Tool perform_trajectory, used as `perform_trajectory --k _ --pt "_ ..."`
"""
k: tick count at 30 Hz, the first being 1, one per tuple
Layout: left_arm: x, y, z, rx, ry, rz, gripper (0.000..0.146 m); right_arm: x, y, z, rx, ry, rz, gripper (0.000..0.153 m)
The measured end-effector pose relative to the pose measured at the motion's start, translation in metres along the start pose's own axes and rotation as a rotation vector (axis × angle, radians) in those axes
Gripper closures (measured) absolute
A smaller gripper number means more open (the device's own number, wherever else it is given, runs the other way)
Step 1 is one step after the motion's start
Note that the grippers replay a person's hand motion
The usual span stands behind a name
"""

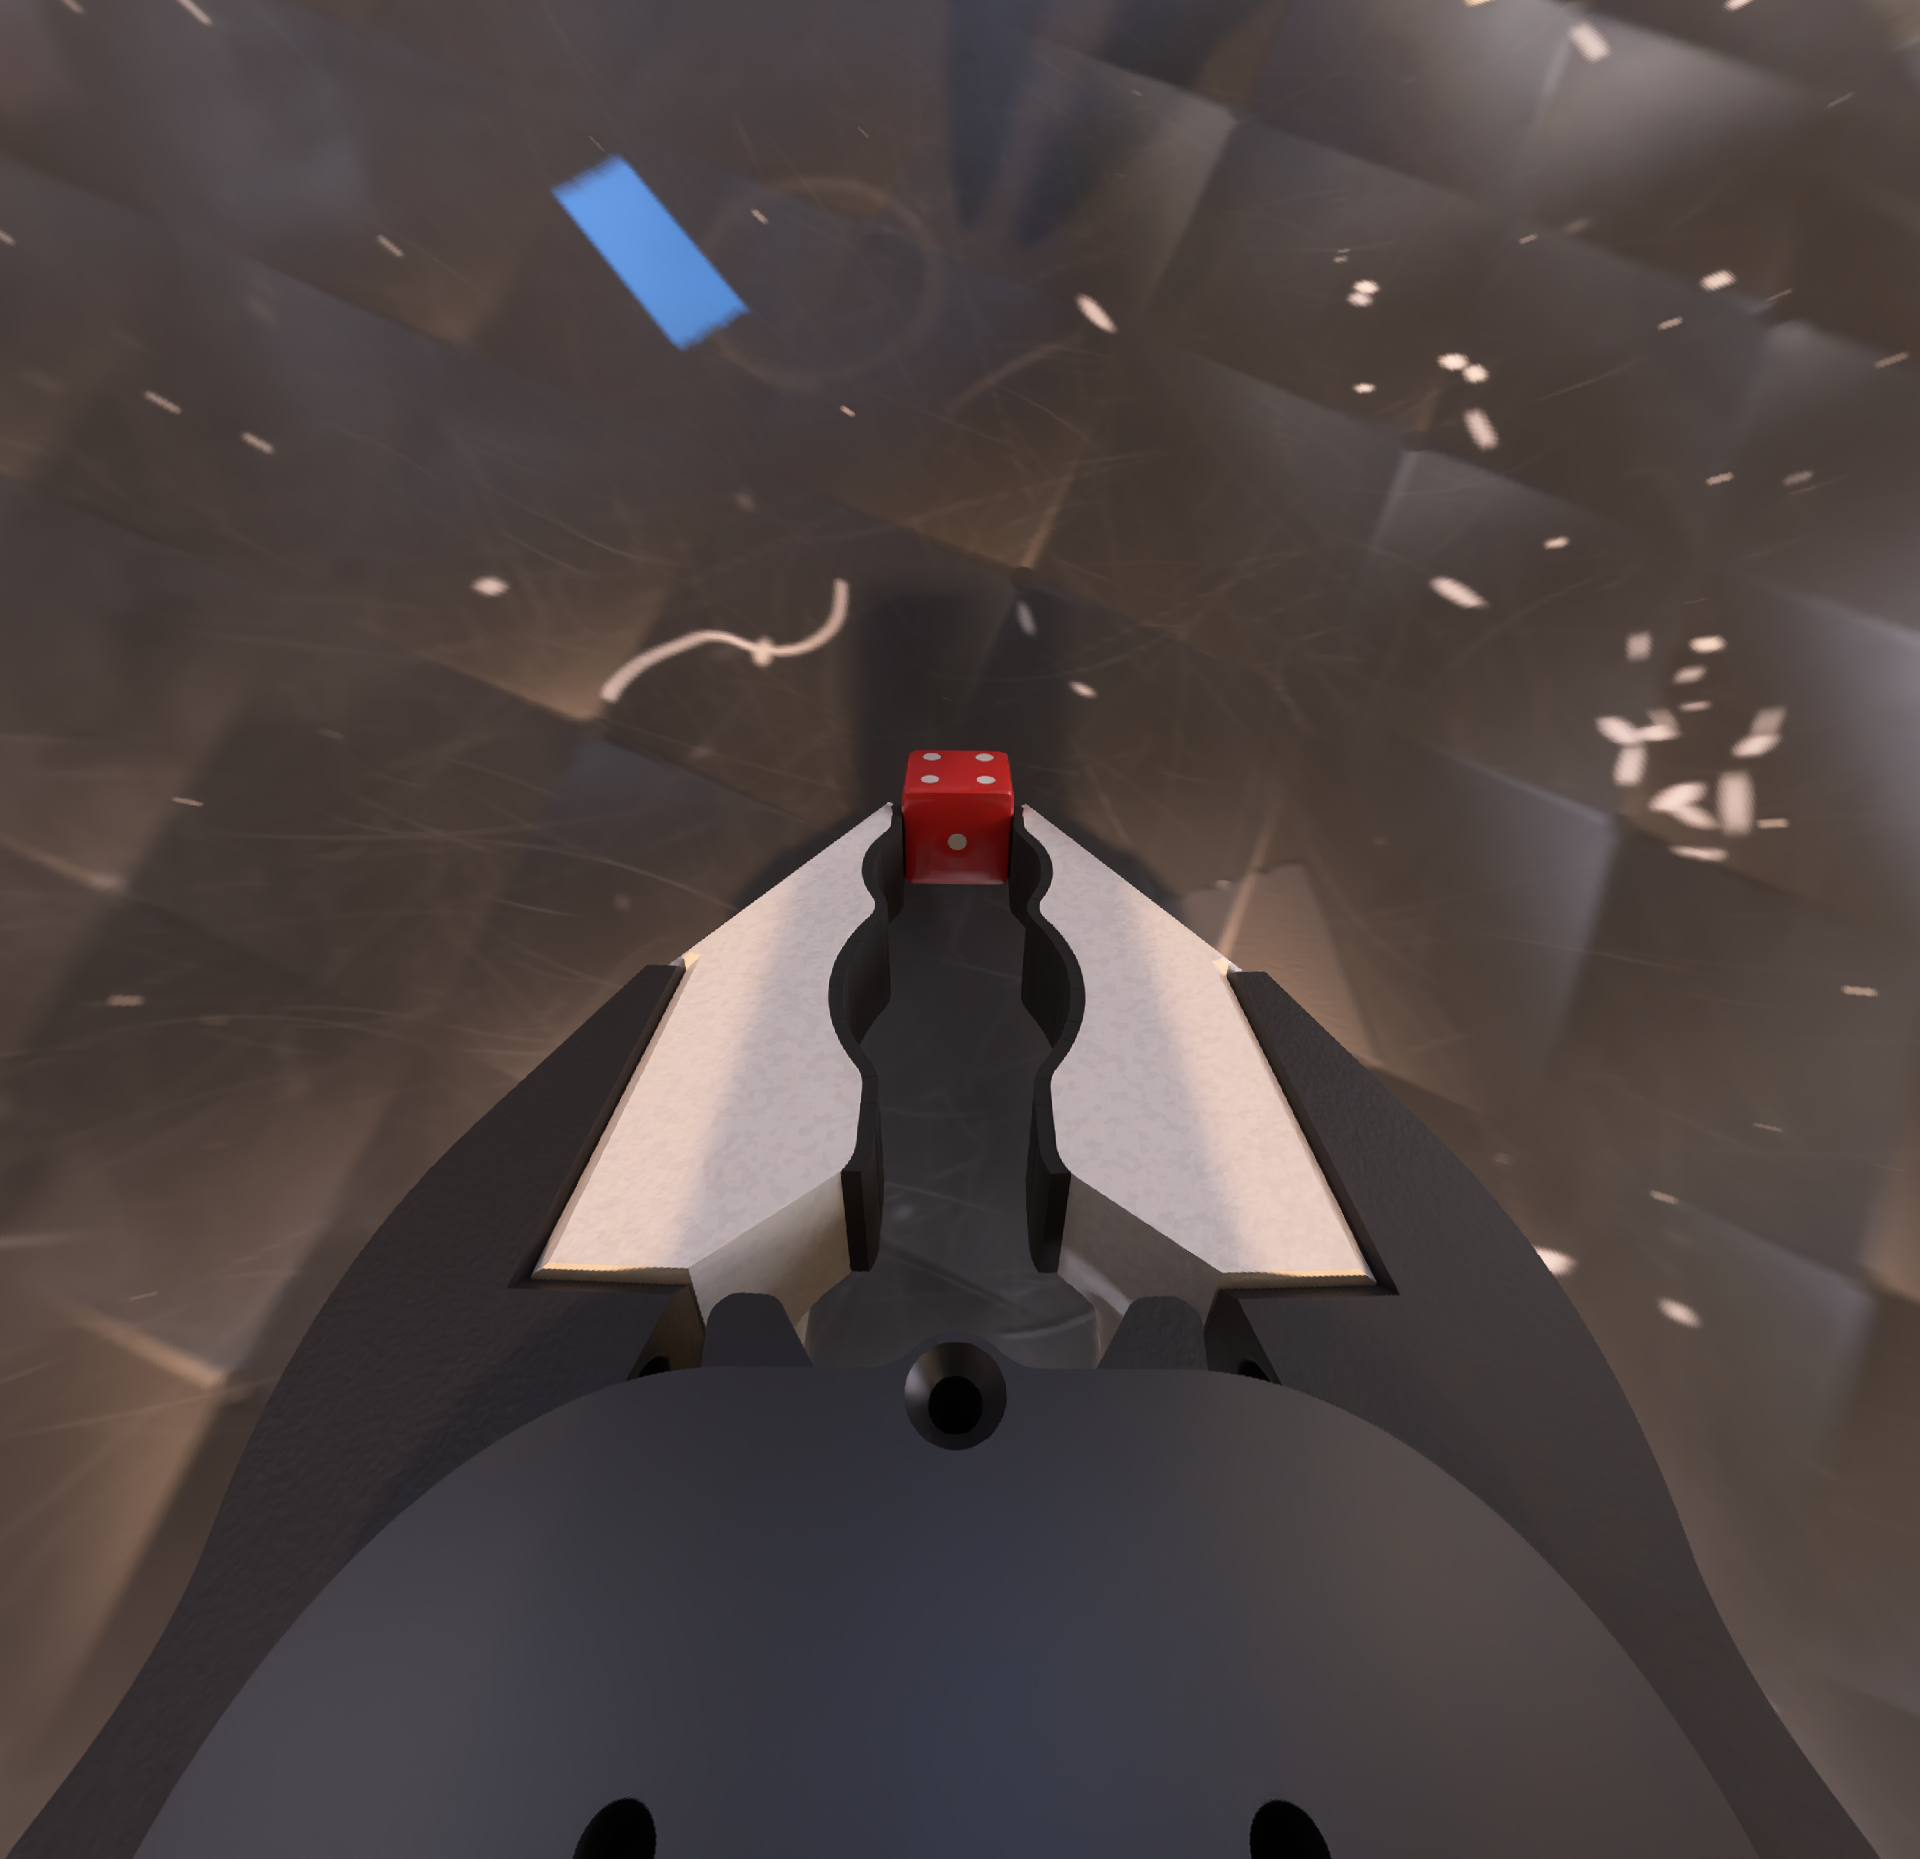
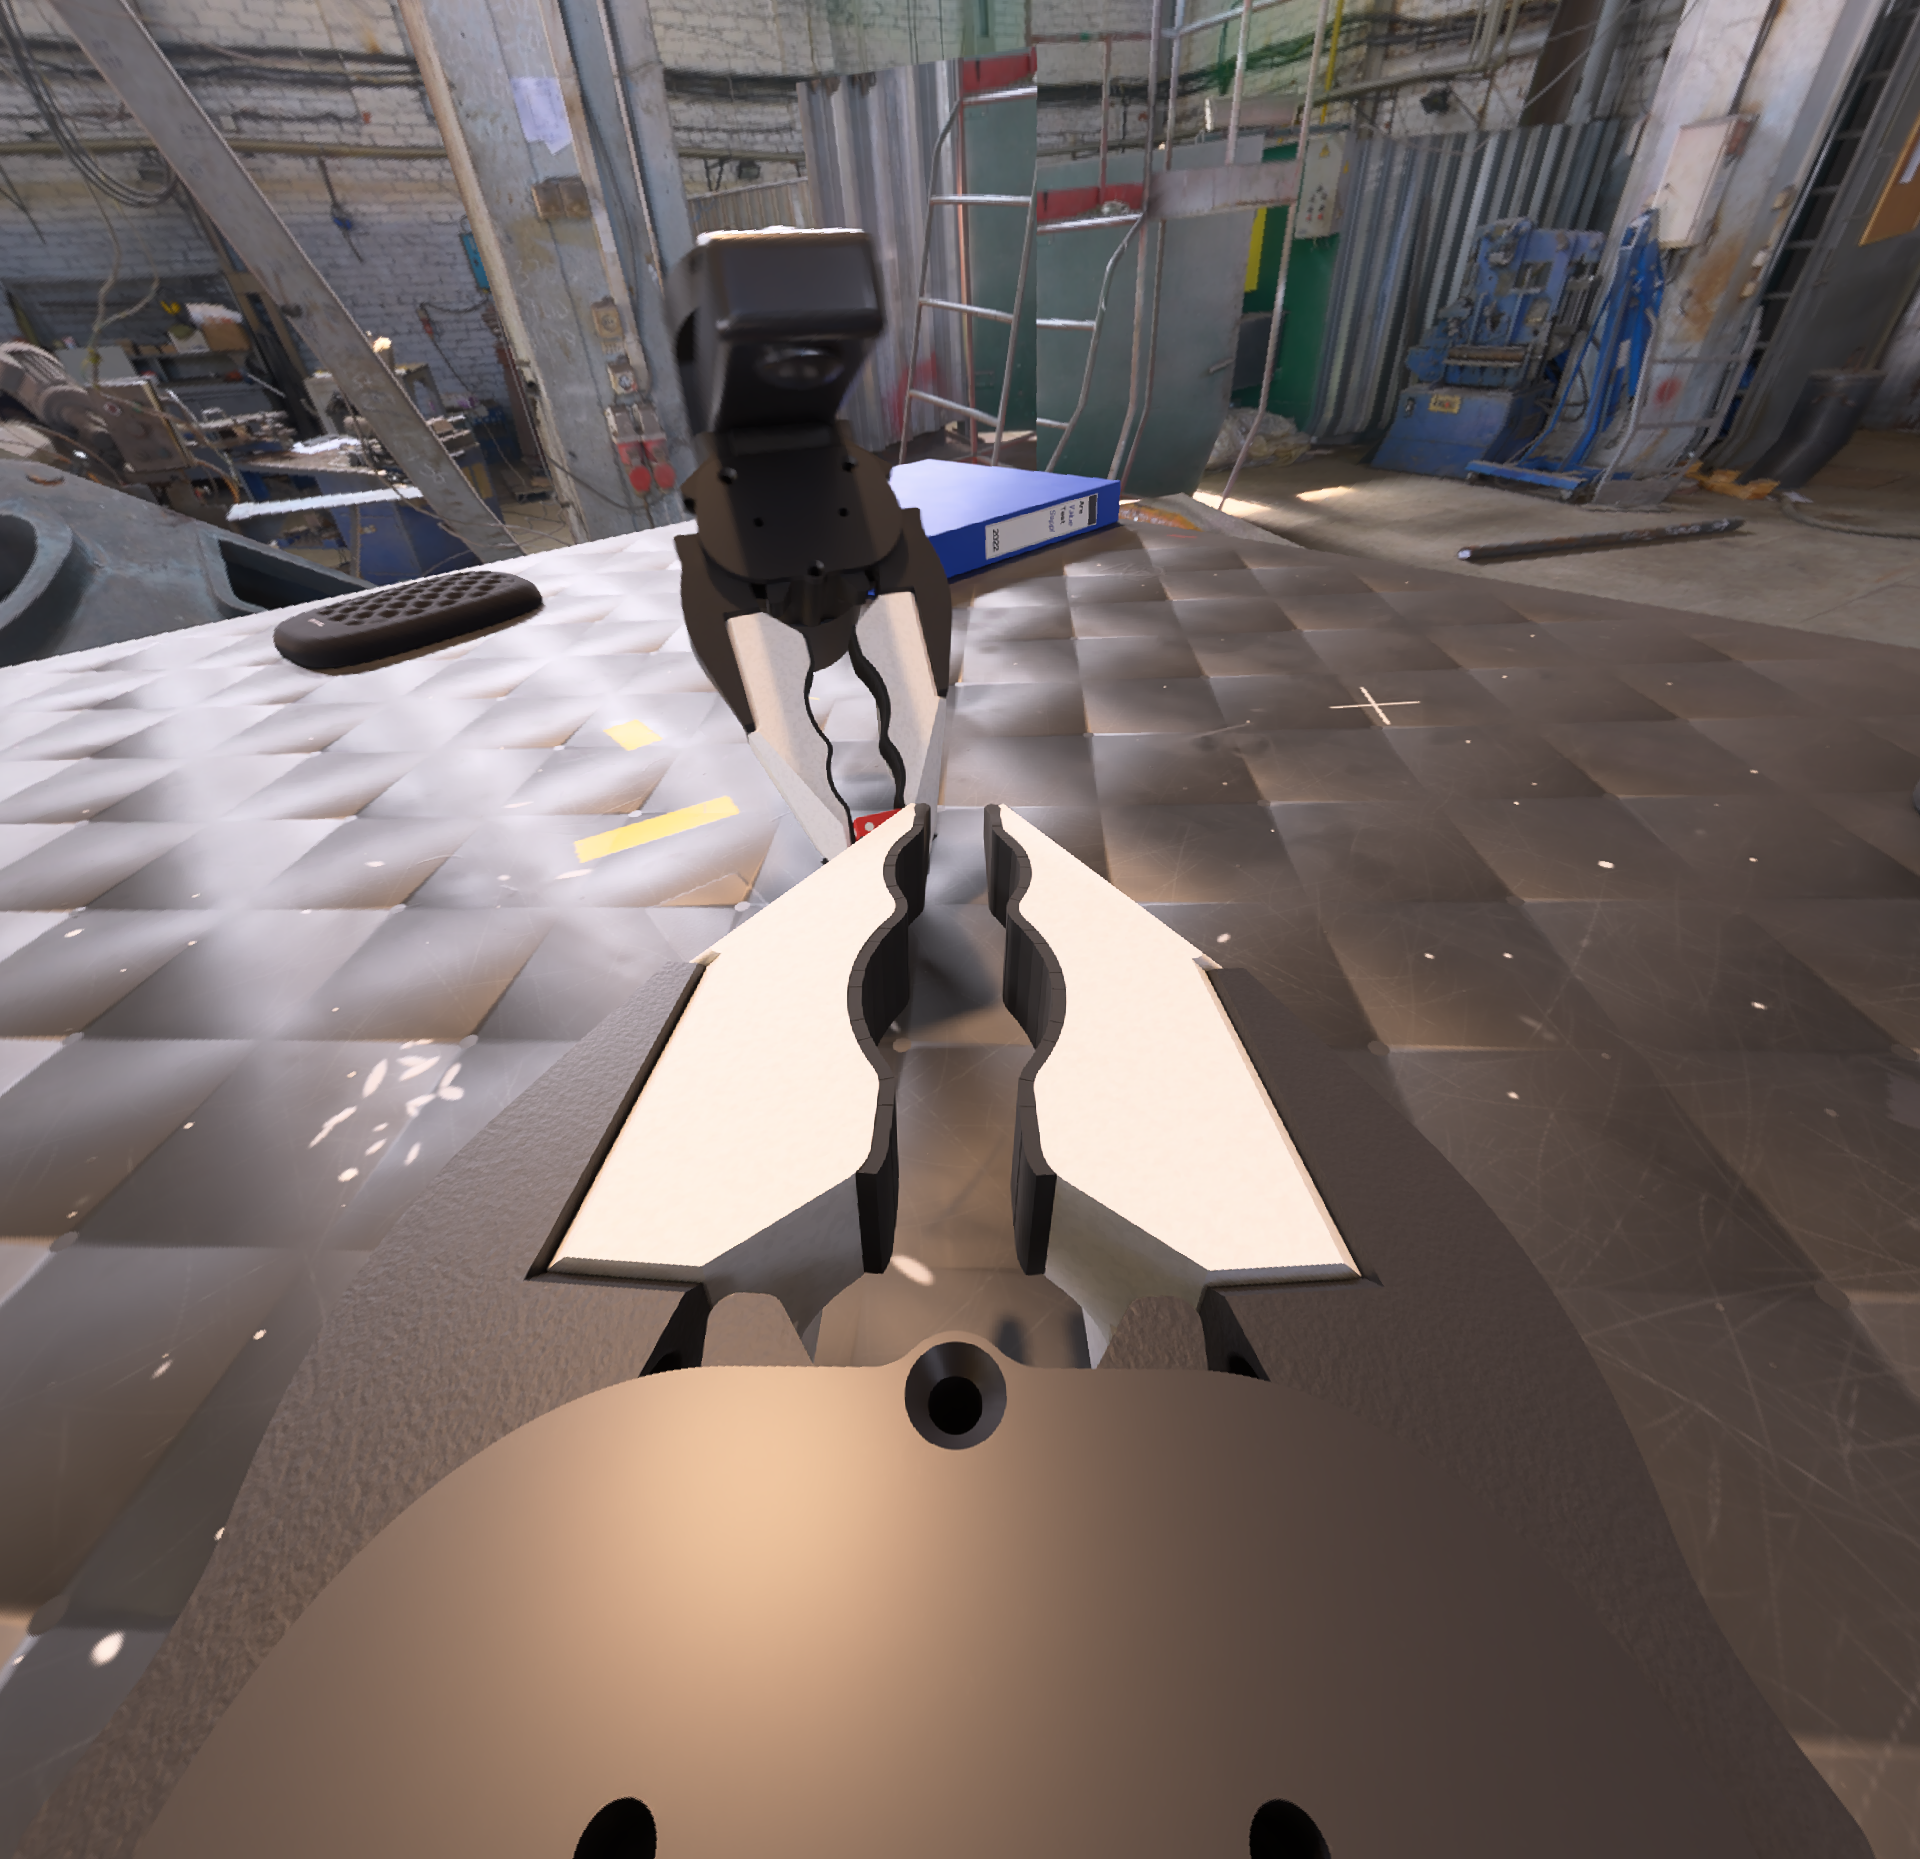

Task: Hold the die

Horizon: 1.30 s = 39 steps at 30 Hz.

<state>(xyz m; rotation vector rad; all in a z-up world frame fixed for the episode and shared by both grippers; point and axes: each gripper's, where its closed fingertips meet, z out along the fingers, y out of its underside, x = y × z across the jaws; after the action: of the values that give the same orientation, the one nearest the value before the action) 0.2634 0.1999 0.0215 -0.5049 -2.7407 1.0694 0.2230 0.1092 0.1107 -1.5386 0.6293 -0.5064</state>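
Observation:
A small red die (image 1: 956, 817) with white pips sits between the fingertips of my left gripper (image 1: 956, 833), which is shut on it over the metal table (image 1: 416, 874). In the right wrist view the left gripper (image 2: 878, 835) points down at the table and a sliver of the red die (image 2: 871, 825) shows at its tips. I cannot tell whether the die touches the table. My right gripper (image 2: 956, 822) is empty, its jaws a narrow gap apart. Its tips are just to the right of the left gripper's tips.
A blue binder (image 2: 1013, 516) lies at the table's far edge behind the left gripper. A black perforated pad (image 2: 410, 614) lies at the far left. Yellow tape strips (image 2: 655, 827) mark the table (image 2: 1455, 874). A white cord (image 1: 727, 646) and a blue strip (image 1: 649, 251) show beyond the die.

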Motion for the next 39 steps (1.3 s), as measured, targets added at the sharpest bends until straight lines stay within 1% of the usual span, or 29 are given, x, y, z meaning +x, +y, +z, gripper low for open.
perform_trajectory --k 1,4,6,8,10,13,16,18,24,27,30,33,34,39 --pt "0.005 0.002 0.000 -0.017 0.063 -0.047 0.127 -0.001 -0.001 -0.001 -0.005 0.000 -0.001 0.142" --pt "0.014 0.003 0.000 -0.027 0.186 -0.139 0.127 -0.006 -0.003 -0.004 -0.009 -0.006 0.010 0.142" --pt "0.018 0.003 -0.001 -0.033 0.235 -0.154 0.127 -0.009 -0.004 -0.005 -0.004 -0.020 0.036 0.142" --pt "0.022 0.005 -0.001 -0.072 0.300 -0.147 0.127 -0.012 -0.005 -0.004 0.007 -0.037 0.082 0.142" --pt "0.021 0.003 0.001 -0.086 0.326 -0.139 0.127 -0.016 -0.005 -0.002 0.022 -0.060 0.142 0.142" --pt "0.017 -0.005 0.006 -0.059 0.337 -0.146 0.127 -0.021 -0.006 0.005 0.034 -0.098 0.222 0.142" --pt "0.018 -0.009 0.010 -0.058 0.341 -0.100 0.127 -0.019 -0.005 0.012 0.033 -0.094 0.239 0.142" --pt "0.019 -0.013 0.011 -0.054 0.348 -0.097 0.127 -0.016 -0.005 0.015 0.034 -0.093 0.269 0.142" --pt "0.024 -0.013 0.012 -0.112 0.443 -0.224 0.127 -0.002 -0.002 0.019 0.033 -0.113 0.450 0.143" --pt "0.030 -0.010 0.009 -0.132 0.488 -0.278 0.127 0.009 0.001 0.015 0.029 -0.109 0.582 0.143" --pt "0.037 -0.005 0.005 -0.133 0.528 -0.327 0.127 0.020 0.002 0.011 0.061 -0.143 0.815 0.143" --pt "0.043 0.000 0.002 -0.132 0.534 -0.350 0.127 0.028 0.006 0.010 0.081 -0.185 1.043 0.143" --pt "0.045 0.001 0.001 -0.124 0.534 -0.355 0.127 0.030 0.009 0.011 0.066 -0.188 1.095 0.143" --pt "0.058 0.007 -0.006 -0.114 0.528 -0.356 0.127 0.036 0.029 0.019 -0.057 -0.149 1.257 0.143"
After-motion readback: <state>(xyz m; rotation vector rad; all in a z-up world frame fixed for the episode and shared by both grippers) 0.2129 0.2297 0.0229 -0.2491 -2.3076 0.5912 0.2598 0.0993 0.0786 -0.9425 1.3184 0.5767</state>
